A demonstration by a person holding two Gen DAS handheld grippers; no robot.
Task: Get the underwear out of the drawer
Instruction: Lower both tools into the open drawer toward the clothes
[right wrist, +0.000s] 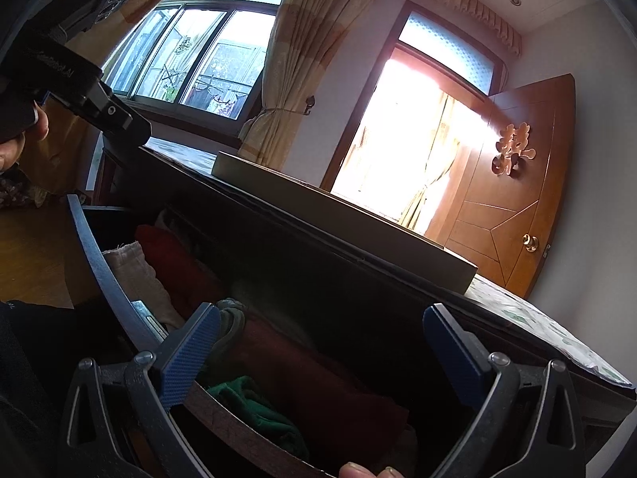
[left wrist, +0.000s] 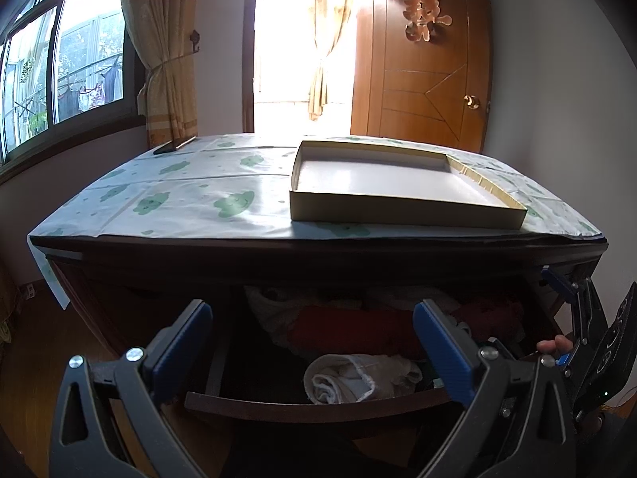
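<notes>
The counter [left wrist: 207, 199], draped in a pale cloth with green prints, is seen carrying an open shallow box [left wrist: 398, 215] at its right part; below its dark front edge the drawer [left wrist: 318, 408] stands pulled out, and its contents are shown in shadow; folded clothes are packed inside, with a dark red piece [left wrist: 350, 330] behind and a pale, cream-coloured rolled piece [left wrist: 358, 376] lying just behind the drawer's front board. That rolled piece is judged to be the underwear nearest to hand, though its exact kind cannot be told; its long axis is laid roughly across the view, left to right, and it sits below and between the fingers of the left gripper [left wrist: 312, 338], slightly toward the right one; the left gripper is held spread wide with nothing between its pads. In the right wrist view the right gripper [right wrist: 322, 346] is likewise held apart and empty, over the red cloth and a green piece [right wrist: 254, 410] at the drawer's other end; the left gripper is therefore judged the nearer to the pale roll.
</notes>
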